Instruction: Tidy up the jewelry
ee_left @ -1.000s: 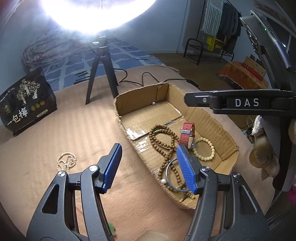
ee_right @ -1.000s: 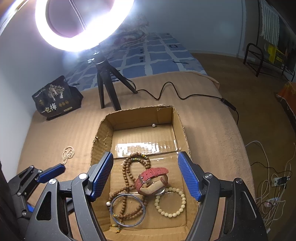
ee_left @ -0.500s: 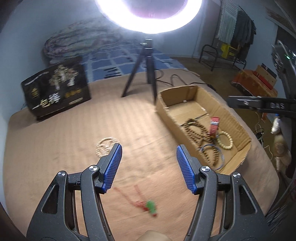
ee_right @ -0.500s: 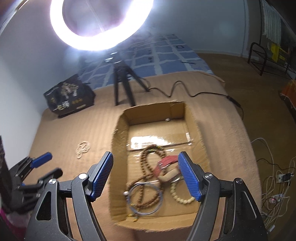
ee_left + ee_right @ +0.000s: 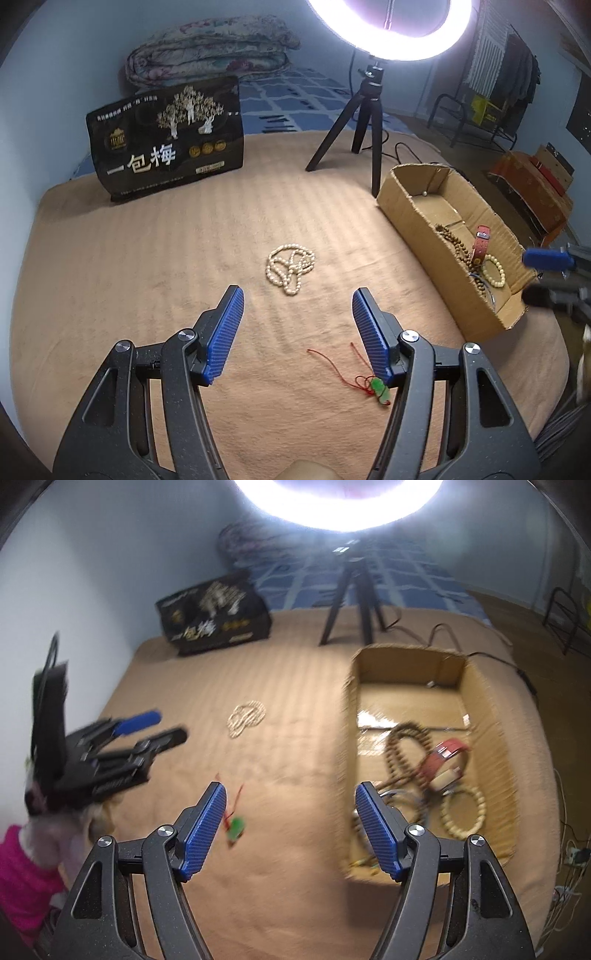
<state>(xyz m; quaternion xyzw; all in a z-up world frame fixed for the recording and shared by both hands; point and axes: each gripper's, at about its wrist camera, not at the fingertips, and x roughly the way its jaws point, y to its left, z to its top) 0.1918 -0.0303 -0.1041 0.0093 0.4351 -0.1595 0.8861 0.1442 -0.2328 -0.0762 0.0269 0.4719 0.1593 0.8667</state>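
Left gripper was seen with jaws spread and nothing between them, above the tan blanket. A pearl necklace lay coiled on the blanket at twelve o'clock of that gripper, apart from its pads. A green pendant on red cord was noted at five o'clock, just beside the right-hand pad. The cardboard box sat at two o'clock, holding brown beads, a red-strapped watch and a pale bead bracelet. Right gripper was likewise released and empty, the box wall at its three o'clock.
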